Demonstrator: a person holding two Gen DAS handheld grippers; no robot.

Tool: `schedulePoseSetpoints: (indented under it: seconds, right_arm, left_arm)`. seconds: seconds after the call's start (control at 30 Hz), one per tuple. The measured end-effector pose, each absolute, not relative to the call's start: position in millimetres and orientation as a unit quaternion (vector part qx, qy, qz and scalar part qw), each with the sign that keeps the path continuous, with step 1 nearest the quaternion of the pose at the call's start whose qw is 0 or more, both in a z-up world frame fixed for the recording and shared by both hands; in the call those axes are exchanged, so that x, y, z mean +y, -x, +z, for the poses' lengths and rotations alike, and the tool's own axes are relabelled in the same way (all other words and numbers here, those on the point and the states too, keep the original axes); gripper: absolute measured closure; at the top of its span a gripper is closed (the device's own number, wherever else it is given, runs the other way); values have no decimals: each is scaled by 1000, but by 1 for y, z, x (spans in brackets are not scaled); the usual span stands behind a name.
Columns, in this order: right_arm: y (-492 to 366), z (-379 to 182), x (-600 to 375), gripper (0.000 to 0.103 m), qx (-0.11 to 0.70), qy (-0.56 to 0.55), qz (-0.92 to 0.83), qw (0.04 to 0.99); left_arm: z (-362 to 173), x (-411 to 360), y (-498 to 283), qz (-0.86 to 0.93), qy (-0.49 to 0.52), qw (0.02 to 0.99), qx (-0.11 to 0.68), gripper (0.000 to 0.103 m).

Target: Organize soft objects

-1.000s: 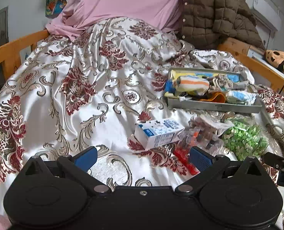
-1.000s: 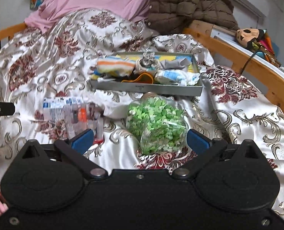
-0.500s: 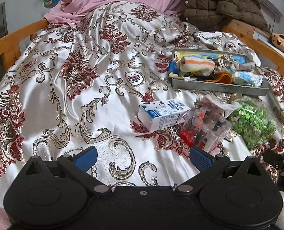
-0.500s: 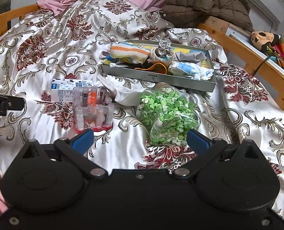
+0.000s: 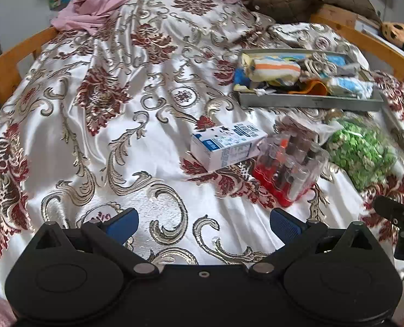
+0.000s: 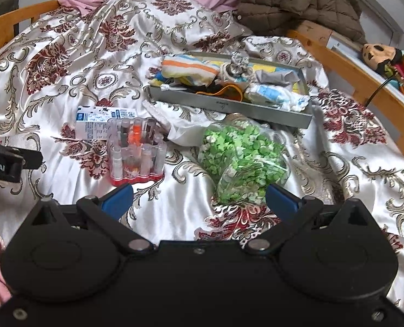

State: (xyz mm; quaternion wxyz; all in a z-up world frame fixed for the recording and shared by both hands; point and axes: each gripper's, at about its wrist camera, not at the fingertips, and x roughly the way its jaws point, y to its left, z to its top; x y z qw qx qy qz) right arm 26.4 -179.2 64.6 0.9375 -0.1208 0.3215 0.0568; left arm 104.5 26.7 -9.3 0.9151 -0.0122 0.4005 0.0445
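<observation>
Both tools hang over the bed with nothing in them: the left gripper [image 5: 203, 222] has its blue pads spread wide above bare satin, and the right gripper [image 6: 199, 197] is just as wide, its pads flanking the near end of the clear plastic bag of green paper bits [image 6: 242, 158].

That bag lies on the cream-and-maroon satin bedspread [image 6: 351, 169], just in front of the shallow grey metal tray [image 6: 229, 106] already heaped with rolled cloths. It looks light and floppy, likely to sag and slide on the slick cover. I'd pinch a gathered fold of plastic near the top rather than squeeze the filling. The clear tube rack with a red base [image 6: 135, 152] beside it looks rigid.
</observation>
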Motion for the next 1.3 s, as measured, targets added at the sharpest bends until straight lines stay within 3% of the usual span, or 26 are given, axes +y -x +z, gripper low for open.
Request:
schedulePoseSetpoints:
  seconds: [0.47,0.6,0.83,1.03,1.3]
  right_arm:
    - [-59,57,-172,1,323,206,93,919]
    - [-69,57,-174,1,304,249,105,913]
    - [-79,39,-166,1,227,422,125,869]
    - [-86,31,-158,1,188,462,153,853]
    - [-111,28,-159,1,182,472,160,848]
  left_arm:
    - [-22,22,-136,15,9,897,441,1]
    - [-20,16,-145,2,-17,906,424,1]
    - [-9,1,-159,-33,-92,924,369,1]
    - [-3,-12,-178,-65,-153,932,321,1]
    - [-3,-7,-216,-107,-112,937,314,1]
